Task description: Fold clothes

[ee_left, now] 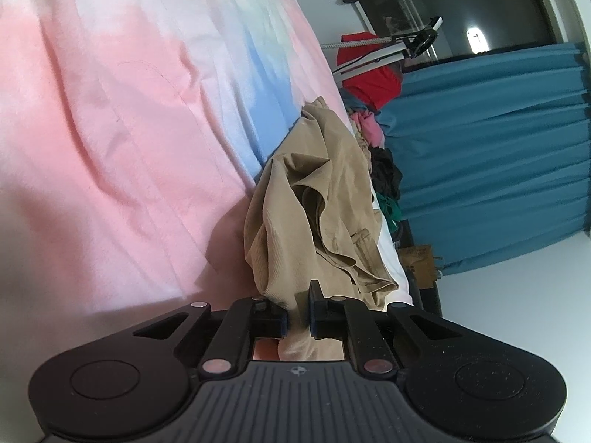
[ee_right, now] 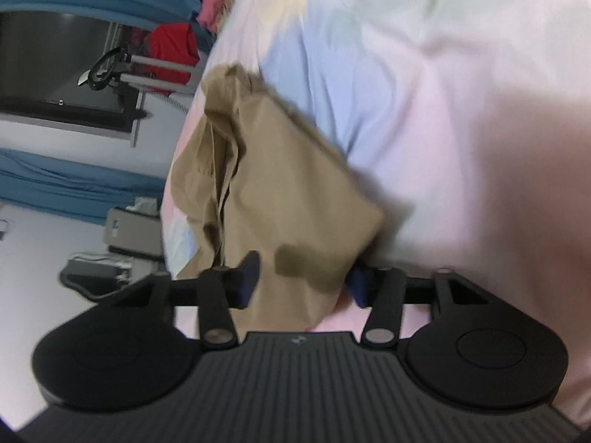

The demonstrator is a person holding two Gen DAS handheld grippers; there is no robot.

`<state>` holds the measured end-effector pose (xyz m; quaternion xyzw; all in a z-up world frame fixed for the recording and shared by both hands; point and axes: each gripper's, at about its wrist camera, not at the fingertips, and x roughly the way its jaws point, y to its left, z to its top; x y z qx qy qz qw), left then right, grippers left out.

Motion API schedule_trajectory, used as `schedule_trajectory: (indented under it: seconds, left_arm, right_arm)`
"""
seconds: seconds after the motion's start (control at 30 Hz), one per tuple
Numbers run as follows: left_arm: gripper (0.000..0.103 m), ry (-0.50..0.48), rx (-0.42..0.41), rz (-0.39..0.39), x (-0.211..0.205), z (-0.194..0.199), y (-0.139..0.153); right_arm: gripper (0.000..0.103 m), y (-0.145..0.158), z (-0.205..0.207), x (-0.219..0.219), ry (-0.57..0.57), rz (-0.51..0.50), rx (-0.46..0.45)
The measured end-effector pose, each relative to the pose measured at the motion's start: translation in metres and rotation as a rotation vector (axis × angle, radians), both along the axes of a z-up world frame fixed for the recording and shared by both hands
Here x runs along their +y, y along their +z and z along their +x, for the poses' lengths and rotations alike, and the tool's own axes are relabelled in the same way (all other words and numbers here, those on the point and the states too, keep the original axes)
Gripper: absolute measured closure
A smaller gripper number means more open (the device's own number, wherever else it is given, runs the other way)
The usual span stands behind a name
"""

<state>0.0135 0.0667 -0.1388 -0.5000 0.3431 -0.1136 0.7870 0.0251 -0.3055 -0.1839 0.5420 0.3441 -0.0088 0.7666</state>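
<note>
Bare bedsheet (ee_left: 110, 129) lies open beside the khaki garment (ee_left: 325, 192); clothes pile (ee_left: 373, 140) crowds its far edge.

A home bedroom: pastel bedsheet (ee_left: 110, 110), teal curtains (ee_left: 491, 155), heaped laundry (ee_left: 369, 129)

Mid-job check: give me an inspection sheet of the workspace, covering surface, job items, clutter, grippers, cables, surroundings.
Surface: bedsheet in pastel pink, white and blue, wrinkled.
Job's things: tan trousers, crumpled, lying on the sheet and reaching into both grippers.
Clutter: pile of mixed clothes at the far edge of the bed; a red garment beyond it.
Grippers: left gripper shut on the trousers' fabric; right gripper open, jaws wide with fabric lying between them.
Cables: nothing seen.
Surroundings: teal curtain, dark window, white wall, cardboard box on the floor.
</note>
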Motion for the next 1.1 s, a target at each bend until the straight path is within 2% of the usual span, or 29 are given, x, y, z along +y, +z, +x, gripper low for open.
schedule_trajectory:
  seconds: [0.03, 0.17, 0.3, 0.43, 0.53, 0.63, 0.73, 0.87, 0.97, 1.1]
  left_arm:
    - [0.093, 0.001, -0.003, -0.005, 0.000, -0.001, 0.000]
    - [0.094, 0.003, -0.049, -0.013, -0.002, 0.001, 0.011]
    - [0.096, -0.015, -0.132, -0.038, 0.002, -0.010, 0.042]
    - [0.097, -0.041, -0.246, -0.003, 0.006, -0.037, 0.087]
    - [0.097, -0.063, -0.289, 0.026, 0.009, -0.077, 0.109]
    - [0.097, -0.070, -0.277, 0.002, 0.014, -0.123, 0.111]
    - [0.097, -0.075, -0.231, -0.032, 0.019, -0.169, 0.107]
    - [0.097, -0.064, -0.205, -0.039, 0.024, -0.221, 0.108]
    - [0.097, -0.044, -0.196, -0.081, 0.029, -0.218, 0.107]
    - [0.097, -0.017, -0.211, -0.076, 0.025, -0.166, 0.115]
  right_arm:
    - [0.092, 0.003, 0.000, -0.001, -0.006, -0.028, -0.013]
    - [0.095, 0.021, 0.002, 0.003, 0.007, -0.083, -0.120]
    - [0.095, 0.052, -0.003, 0.005, 0.022, -0.113, -0.219]
    - [0.095, 0.082, -0.020, 0.000, 0.021, -0.129, -0.284]
    - [0.095, 0.096, -0.047, -0.003, 0.056, -0.163, -0.305]
    - [0.095, 0.103, -0.087, -0.007, 0.099, -0.158, -0.328]
    - [0.095, 0.104, -0.130, -0.011, 0.132, -0.132, -0.315]
    - [0.095, 0.110, -0.174, -0.011, 0.156, -0.124, -0.296]
    - [0.095, 0.118, -0.177, -0.010, 0.162, -0.120, -0.279]
    - [0.095, 0.127, -0.139, -0.003, 0.152, -0.126, -0.289]
